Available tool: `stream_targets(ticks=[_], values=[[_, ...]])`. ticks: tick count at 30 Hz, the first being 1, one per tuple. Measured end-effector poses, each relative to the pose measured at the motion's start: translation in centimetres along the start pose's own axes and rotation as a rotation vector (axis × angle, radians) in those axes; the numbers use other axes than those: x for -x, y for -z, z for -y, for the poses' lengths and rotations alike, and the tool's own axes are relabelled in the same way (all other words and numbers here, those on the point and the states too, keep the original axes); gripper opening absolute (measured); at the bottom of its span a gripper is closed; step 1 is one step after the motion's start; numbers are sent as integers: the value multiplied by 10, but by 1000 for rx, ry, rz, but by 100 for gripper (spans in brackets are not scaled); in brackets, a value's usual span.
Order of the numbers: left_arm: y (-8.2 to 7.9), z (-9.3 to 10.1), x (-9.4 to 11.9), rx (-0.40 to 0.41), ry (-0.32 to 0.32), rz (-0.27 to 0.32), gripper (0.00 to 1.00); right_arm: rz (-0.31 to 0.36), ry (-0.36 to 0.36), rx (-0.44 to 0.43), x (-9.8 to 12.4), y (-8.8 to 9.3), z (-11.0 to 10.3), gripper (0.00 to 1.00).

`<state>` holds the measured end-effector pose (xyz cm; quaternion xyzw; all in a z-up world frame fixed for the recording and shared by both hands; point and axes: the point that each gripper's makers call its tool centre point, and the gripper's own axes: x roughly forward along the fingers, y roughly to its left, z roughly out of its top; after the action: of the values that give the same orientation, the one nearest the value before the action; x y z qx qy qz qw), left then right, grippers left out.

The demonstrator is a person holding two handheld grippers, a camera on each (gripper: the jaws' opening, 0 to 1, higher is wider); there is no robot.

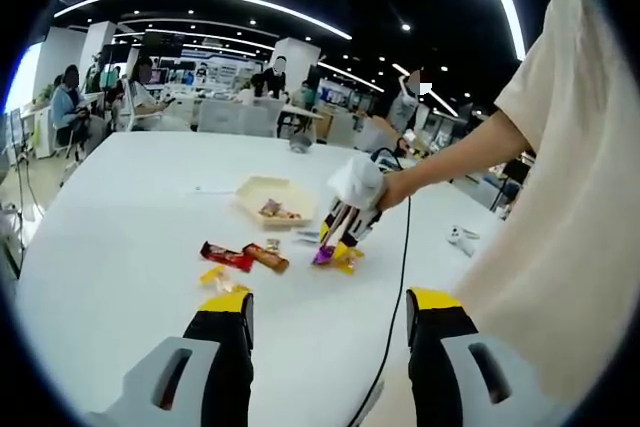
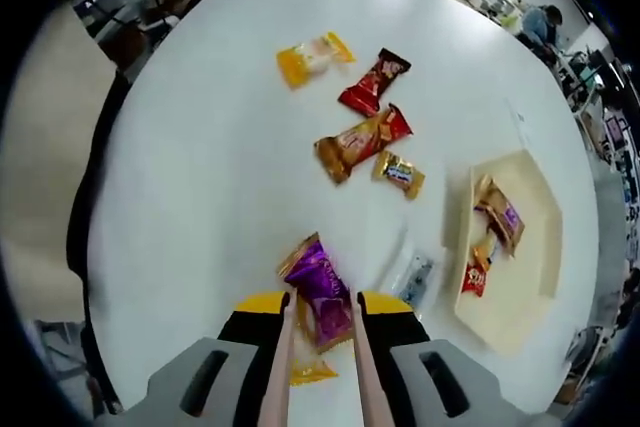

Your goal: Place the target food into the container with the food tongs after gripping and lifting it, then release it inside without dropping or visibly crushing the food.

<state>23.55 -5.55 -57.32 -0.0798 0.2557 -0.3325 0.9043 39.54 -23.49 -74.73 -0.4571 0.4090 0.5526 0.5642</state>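
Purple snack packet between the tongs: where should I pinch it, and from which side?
Pinch the purple foil snack packet across its narrow middle, coming from its near end as the right gripper does now. It lies flat, lengthwise along the tong arms, so its long edges face them; squeeze lightly, the wrapper looks soft.

One pale, shallow hexagonal tray (image 2: 545, 247) sits on one round white table (image 2: 220, 177), holding two wrapped snacks: a brown-and-purple packet (image 2: 500, 215) and a small red-and-yellow one (image 2: 476, 272). Six more wrapped snacks lie loose on the tabletop: one yellow (image 2: 312, 57), one dark red (image 2: 375, 81), one orange-and-red (image 2: 360, 142), one small gold (image 2: 399, 173), one clear-and-silver (image 2: 415, 277) and one purple foil packet (image 2: 322, 292). Two yellow-tipped black grippers are at work.
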Motion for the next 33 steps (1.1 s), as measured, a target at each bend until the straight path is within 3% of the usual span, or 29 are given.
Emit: stream_targets(ticks=[15,33], values=[[1,0,-1,12,2,2,67,17,-9,-69,-3,2,-1,27],[4,3,-1,4,3,-11,66,37,-6,-111,-4,2,0,27]])
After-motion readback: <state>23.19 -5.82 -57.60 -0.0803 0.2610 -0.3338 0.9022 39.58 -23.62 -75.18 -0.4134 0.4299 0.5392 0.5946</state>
